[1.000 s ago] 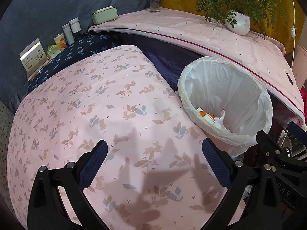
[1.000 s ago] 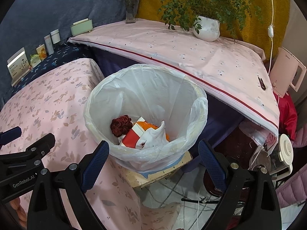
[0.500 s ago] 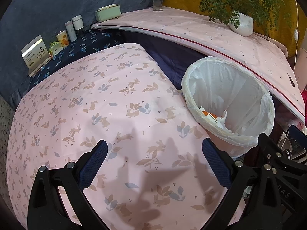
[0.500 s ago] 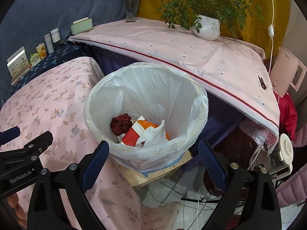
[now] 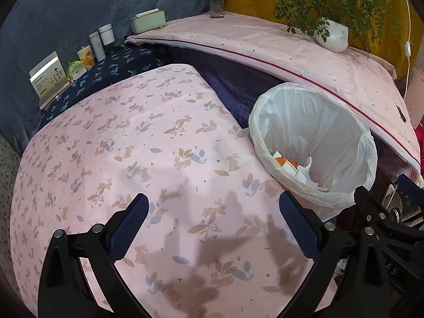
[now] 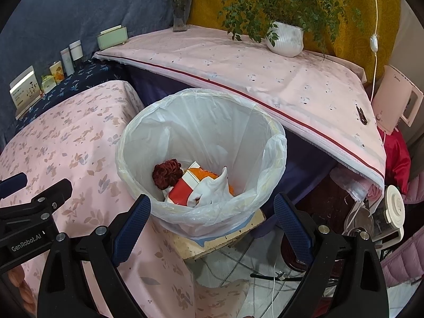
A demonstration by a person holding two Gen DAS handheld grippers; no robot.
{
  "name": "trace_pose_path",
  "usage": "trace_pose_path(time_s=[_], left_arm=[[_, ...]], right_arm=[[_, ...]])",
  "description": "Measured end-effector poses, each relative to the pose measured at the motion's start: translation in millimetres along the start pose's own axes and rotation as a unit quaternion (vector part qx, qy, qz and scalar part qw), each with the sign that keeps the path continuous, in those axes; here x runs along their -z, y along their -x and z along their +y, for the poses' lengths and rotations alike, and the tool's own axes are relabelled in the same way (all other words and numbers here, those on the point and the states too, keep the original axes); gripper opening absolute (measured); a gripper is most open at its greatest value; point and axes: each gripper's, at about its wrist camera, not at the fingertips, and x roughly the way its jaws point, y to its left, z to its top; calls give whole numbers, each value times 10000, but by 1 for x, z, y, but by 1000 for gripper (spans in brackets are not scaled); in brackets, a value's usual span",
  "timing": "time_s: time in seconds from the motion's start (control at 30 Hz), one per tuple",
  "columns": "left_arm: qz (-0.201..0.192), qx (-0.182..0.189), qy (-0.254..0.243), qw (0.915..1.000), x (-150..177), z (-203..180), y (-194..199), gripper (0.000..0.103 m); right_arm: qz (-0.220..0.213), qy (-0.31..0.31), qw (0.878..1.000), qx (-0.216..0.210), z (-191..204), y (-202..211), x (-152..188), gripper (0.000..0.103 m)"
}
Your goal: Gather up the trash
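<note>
A trash bin (image 6: 148,143) lined with a white plastic bag stands on a low stool beside the pink rabbit-print table (image 5: 148,148). Inside lie a dark red crumpled piece (image 6: 166,172), a red-and-white carton (image 6: 185,186), something orange and white paper (image 6: 212,188). The bin (image 5: 352,137) also shows at the right of the left wrist view. My left gripper (image 5: 214,228) hangs open over the bare tablecloth, holding nothing. My right gripper (image 6: 212,229) is open just in front of the bin's near rim, empty.
Small boxes and bottles (image 5: 98,46) line the dark blue cloth at the far left. A higher pink-covered surface (image 6: 238,66) carries a potted plant (image 6: 287,38), a flower vase (image 6: 180,16) and a green box (image 6: 111,36). Appliances (image 6: 392,212) and cables crowd the floor at right.
The left gripper's view has drifted slightly, so the bin sits a little lower and further right. The right gripper has barely moved. Both stay open.
</note>
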Motion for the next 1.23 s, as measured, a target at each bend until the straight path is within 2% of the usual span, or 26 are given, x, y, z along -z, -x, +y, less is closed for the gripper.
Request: trace_pose_path(time_s=[0.77, 1.23], left_arm=[[-180, 194, -206, 9994, -25, -21, 7, 94], [-187, 196, -165, 9995, -28, -22, 3, 94]], right_arm=[[-44, -156, 9998, 113, -19, 4, -15, 90], [-1, -193, 9997, 119, -22, -1, -16, 90]])
